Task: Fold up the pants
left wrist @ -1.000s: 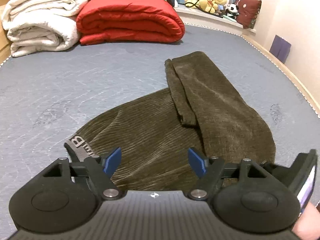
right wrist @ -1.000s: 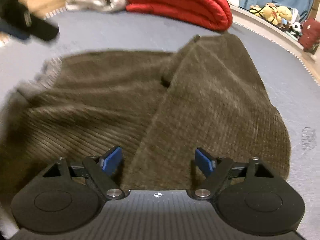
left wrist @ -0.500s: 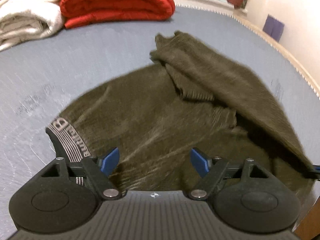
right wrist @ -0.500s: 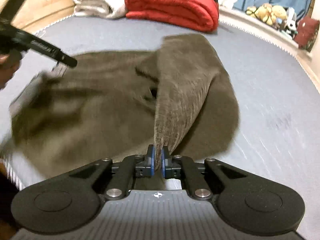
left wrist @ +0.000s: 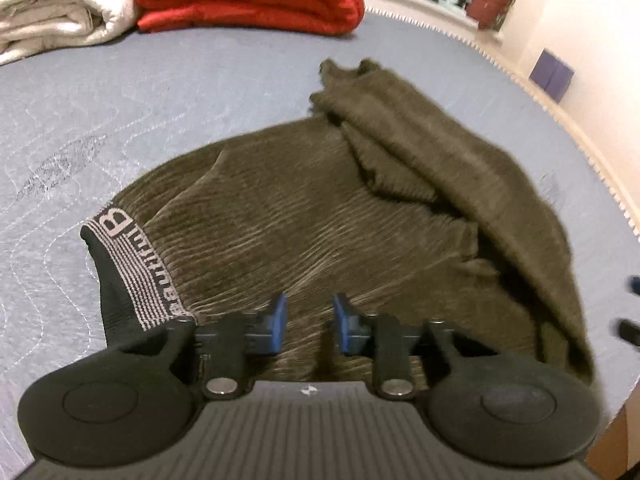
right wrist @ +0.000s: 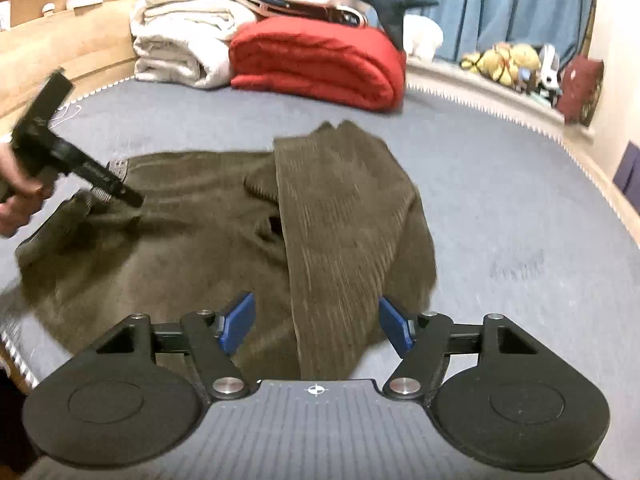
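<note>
The brown corduroy pants (left wrist: 304, 216) lie spread on the grey-blue quilted bed (left wrist: 120, 112), near its front edge, with one leg (right wrist: 340, 232) folded back over the seat so that it runs toward the far end of the bed. The striped waistband (left wrist: 128, 268) with a large letter B lies at the left end of the pants.

The left hand-held gripper (left wrist: 308, 322) sits low over the waist area, its blue pads a narrow gap apart with corduroy between them; whether the pads actually pinch the cloth I cannot tell. In the right wrist view its black body (right wrist: 80, 168) reaches the waistband from the left.

The right hand-held gripper (right wrist: 316, 322) is spread wide, holding nothing, with the folded leg lying between its fingers.

At the far end of the bed lie a folded red blanket (right wrist: 320, 64) and, beside it, a cream one (right wrist: 180, 48).
</note>
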Available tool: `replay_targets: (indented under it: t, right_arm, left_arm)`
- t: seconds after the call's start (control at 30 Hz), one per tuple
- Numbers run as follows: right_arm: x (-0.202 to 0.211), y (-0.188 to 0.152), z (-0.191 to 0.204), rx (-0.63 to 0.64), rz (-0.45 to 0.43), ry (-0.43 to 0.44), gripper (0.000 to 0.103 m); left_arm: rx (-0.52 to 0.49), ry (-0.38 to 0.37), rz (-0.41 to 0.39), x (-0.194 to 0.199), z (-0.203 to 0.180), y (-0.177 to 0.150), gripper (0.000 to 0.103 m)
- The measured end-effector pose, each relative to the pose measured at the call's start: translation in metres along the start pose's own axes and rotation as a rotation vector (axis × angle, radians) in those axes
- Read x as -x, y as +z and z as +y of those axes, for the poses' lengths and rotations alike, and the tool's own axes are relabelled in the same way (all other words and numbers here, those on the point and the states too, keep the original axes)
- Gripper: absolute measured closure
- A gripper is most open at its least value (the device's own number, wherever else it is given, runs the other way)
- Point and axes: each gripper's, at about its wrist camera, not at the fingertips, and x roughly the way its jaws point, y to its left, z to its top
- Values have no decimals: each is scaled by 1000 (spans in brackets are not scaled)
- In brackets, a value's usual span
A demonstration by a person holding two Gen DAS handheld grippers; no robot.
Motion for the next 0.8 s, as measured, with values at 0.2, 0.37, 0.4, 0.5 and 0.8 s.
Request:
replay_targets:
  t: [0.2,0.37,0.4,0.5,0.8]
  right_arm:
    - [-69,20,26,71,41,-118,33]
    - [-106,21,43,147,94,-158,36]
    - [-111,17,46,179,112,-171,39]
    - [-126,8,41,199,191,-185,96]
    - [-26,11,-32,4,55,-240,97]
  left_arm:
    - [49,-29,-31,27,-15,-7,85]
    - [30,-42,-44,34,-34,-25,85]
    - [1,-30,-42,33,-38,-28,85]
    - [-49,-23,-38,29,-42,-31,84]
    - [55,-51,-56,34,-28,-18,84]
